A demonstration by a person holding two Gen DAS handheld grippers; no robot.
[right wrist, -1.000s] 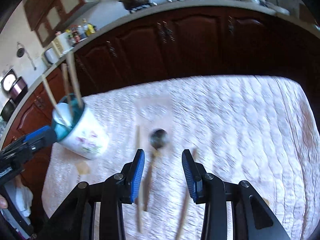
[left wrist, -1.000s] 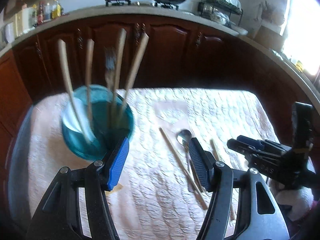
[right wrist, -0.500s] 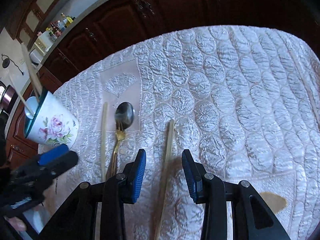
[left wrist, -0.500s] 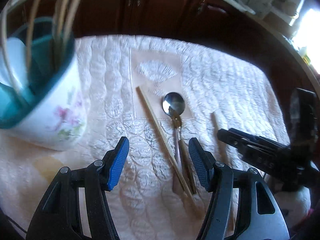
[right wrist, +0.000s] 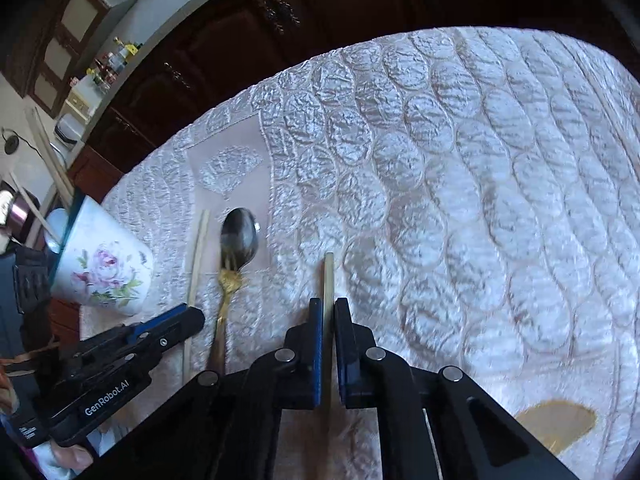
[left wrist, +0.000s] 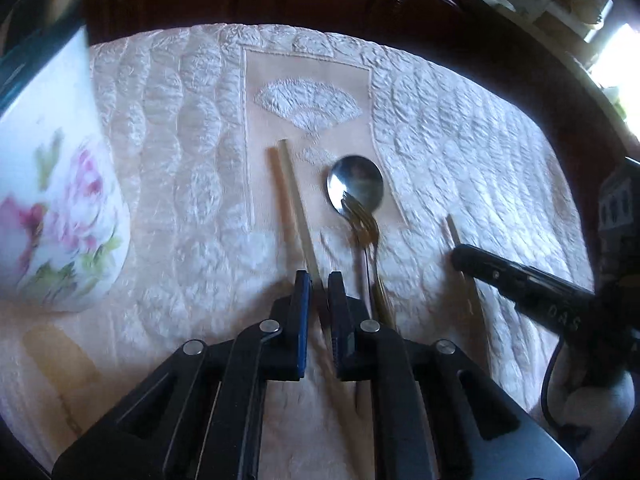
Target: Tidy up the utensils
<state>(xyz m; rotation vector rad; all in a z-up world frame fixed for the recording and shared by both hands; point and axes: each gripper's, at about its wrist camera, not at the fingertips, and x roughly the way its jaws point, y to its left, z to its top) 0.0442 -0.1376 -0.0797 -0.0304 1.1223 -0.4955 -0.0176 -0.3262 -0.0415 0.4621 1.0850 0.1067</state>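
On the quilted cloth (left wrist: 460, 128) lie a pale chopstick (left wrist: 294, 200), a steel spoon (left wrist: 355, 184) with a gold fork (left wrist: 366, 228) over its handle, and a second chopstick (left wrist: 452, 228) farther right. My left gripper (left wrist: 318, 284) is closing its jaws, and the blue pads pinch the first chopstick (right wrist: 198, 252). My right gripper (right wrist: 326, 308) is closing too, with its pads pressed on the second chopstick (right wrist: 329, 276), which lies flat. Each gripper shows in the other's view: the right gripper (left wrist: 460, 258) and the left gripper (right wrist: 192, 318). The floral cup (right wrist: 104, 276) stands at the left.
The floral cup (left wrist: 60, 220) has a teal inside and holds several upright chopsticks (right wrist: 50, 156). Dark wooden cabinets (right wrist: 248, 48) run behind the table's far edge. A tan patch (right wrist: 556, 420) marks the cloth at the near right. A hand (right wrist: 68, 456) holds the left gripper.
Both grippers came down to the cloth and went from open to shut, each on its own chopstick. The cup slid off to the left edge of the left wrist view.
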